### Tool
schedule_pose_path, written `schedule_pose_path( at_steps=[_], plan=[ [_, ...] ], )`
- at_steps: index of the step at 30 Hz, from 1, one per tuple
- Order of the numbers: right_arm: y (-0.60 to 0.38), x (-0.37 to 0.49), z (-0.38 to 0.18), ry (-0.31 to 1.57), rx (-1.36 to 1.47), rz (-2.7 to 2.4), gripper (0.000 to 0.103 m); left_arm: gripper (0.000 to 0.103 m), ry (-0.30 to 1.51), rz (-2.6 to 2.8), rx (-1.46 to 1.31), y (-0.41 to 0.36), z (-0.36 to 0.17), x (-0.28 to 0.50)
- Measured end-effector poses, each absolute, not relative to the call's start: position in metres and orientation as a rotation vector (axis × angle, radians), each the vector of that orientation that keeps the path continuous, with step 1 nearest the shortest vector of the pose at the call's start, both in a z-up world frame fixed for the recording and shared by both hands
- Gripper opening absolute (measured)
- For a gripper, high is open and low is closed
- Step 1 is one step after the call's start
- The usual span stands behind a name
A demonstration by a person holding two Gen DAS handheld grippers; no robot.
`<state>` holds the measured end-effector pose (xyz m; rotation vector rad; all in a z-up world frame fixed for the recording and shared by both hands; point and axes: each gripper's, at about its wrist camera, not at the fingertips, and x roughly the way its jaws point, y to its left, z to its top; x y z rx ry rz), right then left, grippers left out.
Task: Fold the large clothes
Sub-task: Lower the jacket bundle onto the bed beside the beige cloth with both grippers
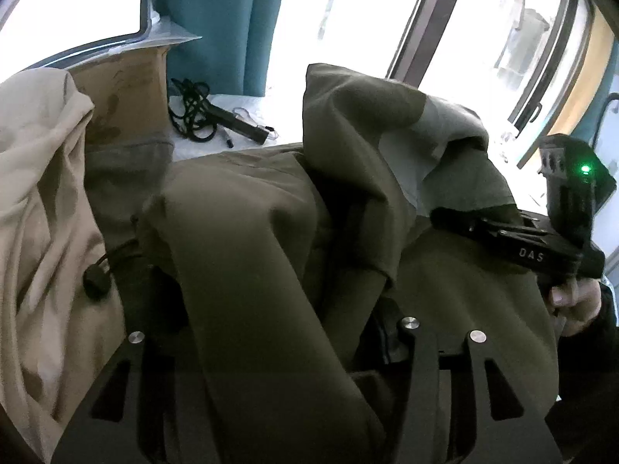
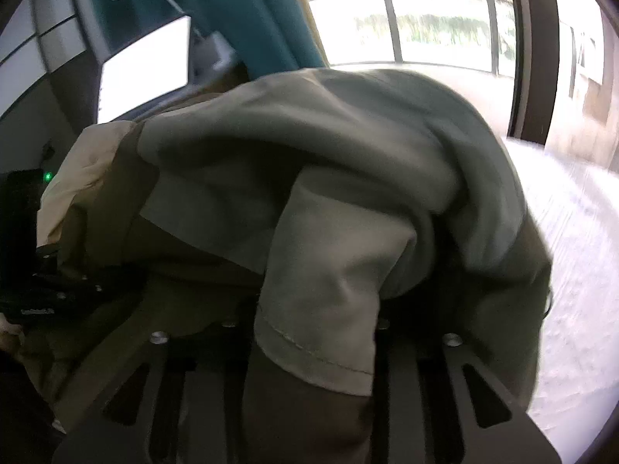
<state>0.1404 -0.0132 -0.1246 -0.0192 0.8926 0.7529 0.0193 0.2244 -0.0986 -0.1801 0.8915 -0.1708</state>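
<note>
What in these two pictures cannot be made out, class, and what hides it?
- Left wrist view: the left hand-held gripper has its fingertips buried under the olive garment.
- Right wrist view: the right hand-held gripper has its fingertips under the same cloth; the picture is blurred.
- Both views: the garment's full shape, cut off by the edges.

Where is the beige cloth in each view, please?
Left wrist view: the beige cloth fills the left side, beside the olive garment.
Right wrist view: only a small patch shows at left, behind the olive garment.
Shared landmark: teal curtain.
</note>
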Motion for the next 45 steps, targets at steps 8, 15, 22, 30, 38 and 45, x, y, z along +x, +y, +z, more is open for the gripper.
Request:
schedule_pose_path(
  at_steps=[8,15,22,30,38,45],
  plan=[
    [-0.068,0.121,-0.104,0.866,-0.043,0.755,0.061,0.054,0.846,-0.129,-0.103,0.235,-0.056,-0.003],
    [-0.111,0.126,-0.074,0.763,-0.017,0.684,0.065,0.054,0.685,-0.088,-0.122,0.254,0.002,-0.019],
    [-0.093,0.177,-0.093,0.793,0.033,0.632,0.065,0.054,0.762,-0.132,-0.01,0.22,-0.014,0.045],
    [-0.052,0.217,-0.117,0.858,0.016,0.664,0.065,0.054,0.902,-0.083,0.106,0.213,-0.057,0.107],
    [-0.024,0.249,-0.148,0.927,0.02,0.646,0.065,0.059,0.906,-0.002,-0.007,0.253,-0.086,0.118],
    [-0.014,0.256,-0.168,0.939,0.031,0.671,0.067,0.062,0.87,0.068,-0.056,0.267,-0.082,0.112]
  ],
)
